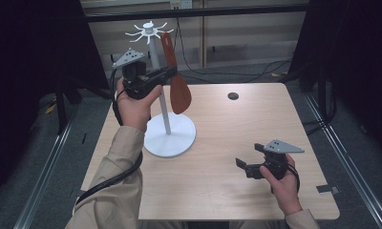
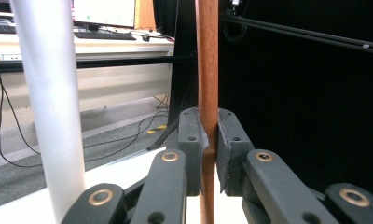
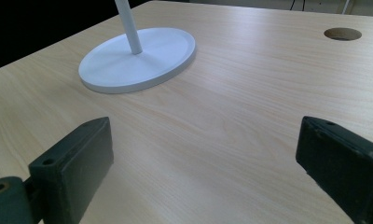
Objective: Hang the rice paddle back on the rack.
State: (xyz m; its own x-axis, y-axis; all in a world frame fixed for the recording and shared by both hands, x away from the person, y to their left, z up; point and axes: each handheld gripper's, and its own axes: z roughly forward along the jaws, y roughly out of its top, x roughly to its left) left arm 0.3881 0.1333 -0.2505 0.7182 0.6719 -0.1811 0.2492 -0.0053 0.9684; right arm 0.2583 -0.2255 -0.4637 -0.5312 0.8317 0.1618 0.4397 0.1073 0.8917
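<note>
Smooth wooden spatula point(image 1: 179, 93); matt white stand point(image 1: 169, 133).

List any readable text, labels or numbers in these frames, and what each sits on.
No text can be read.
Monitor in the left gripper view: bright screen, content too blurred to read.
Keyboard below it: keys too small to read.
Grippers, white stand, wooden spatula, table: no markings visible.

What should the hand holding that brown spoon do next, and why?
Probably lift the spoon a little higher toward the hooks atop the white stand. The left tool is clamped on its handle, which stands upright beside the pole, its top just under the hooks; whether it already hangs I cannot tell. The right tool rests open, apart.
</note>
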